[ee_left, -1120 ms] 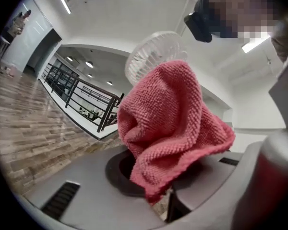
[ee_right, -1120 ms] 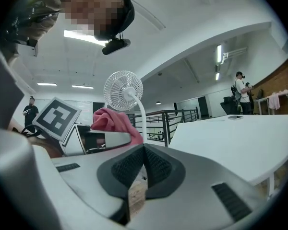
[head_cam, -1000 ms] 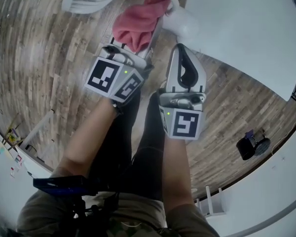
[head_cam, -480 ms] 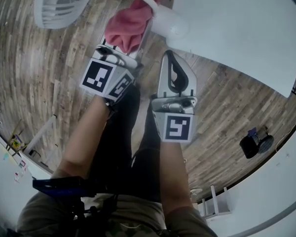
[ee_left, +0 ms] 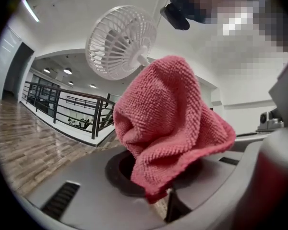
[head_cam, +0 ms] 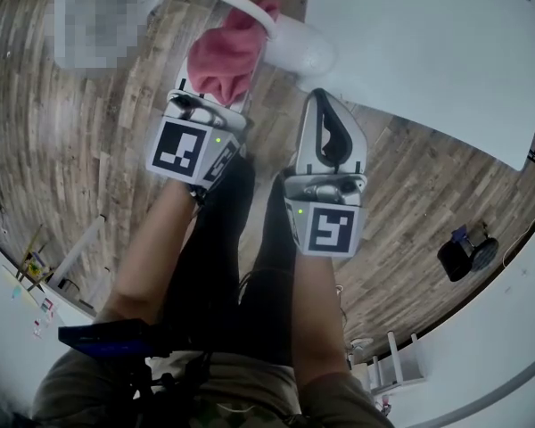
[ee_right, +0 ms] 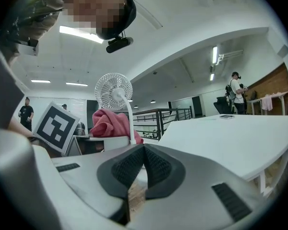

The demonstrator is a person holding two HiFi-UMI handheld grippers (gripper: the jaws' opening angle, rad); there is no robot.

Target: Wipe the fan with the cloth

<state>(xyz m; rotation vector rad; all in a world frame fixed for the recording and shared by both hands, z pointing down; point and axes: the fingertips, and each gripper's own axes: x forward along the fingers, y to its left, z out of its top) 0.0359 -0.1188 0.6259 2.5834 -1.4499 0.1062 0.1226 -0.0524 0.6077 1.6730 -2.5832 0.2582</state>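
Observation:
A white fan stands on the table's corner, its base [head_cam: 296, 48] in the head view and its grille [ee_left: 121, 42] raised on a thin curved neck. My left gripper [head_cam: 212, 96] is shut on a bunched pink cloth [head_cam: 221, 53], which sits against the fan's neck just below the grille. In the left gripper view the cloth [ee_left: 168, 123] fills the space over the jaws, and the jaws themselves are mostly hidden. My right gripper [head_cam: 330, 136] hangs to the right of it, in front of the fan's base, shut and empty. From the right gripper view the fan [ee_right: 114, 91] and cloth [ee_right: 110, 121] lie ahead to the left.
The white table [head_cam: 428, 52] spreads to the right of the fan. Wooden floor lies below, with a black object [head_cam: 461, 255] and a small white rack [head_cam: 394, 366] at the right. A railing [ee_left: 62, 110] and people [ee_right: 235, 87] stand far off.
My left gripper has rolled, so its marker cube now faces up more squarely, with the cloth still in it. The right gripper has hardly shifted.

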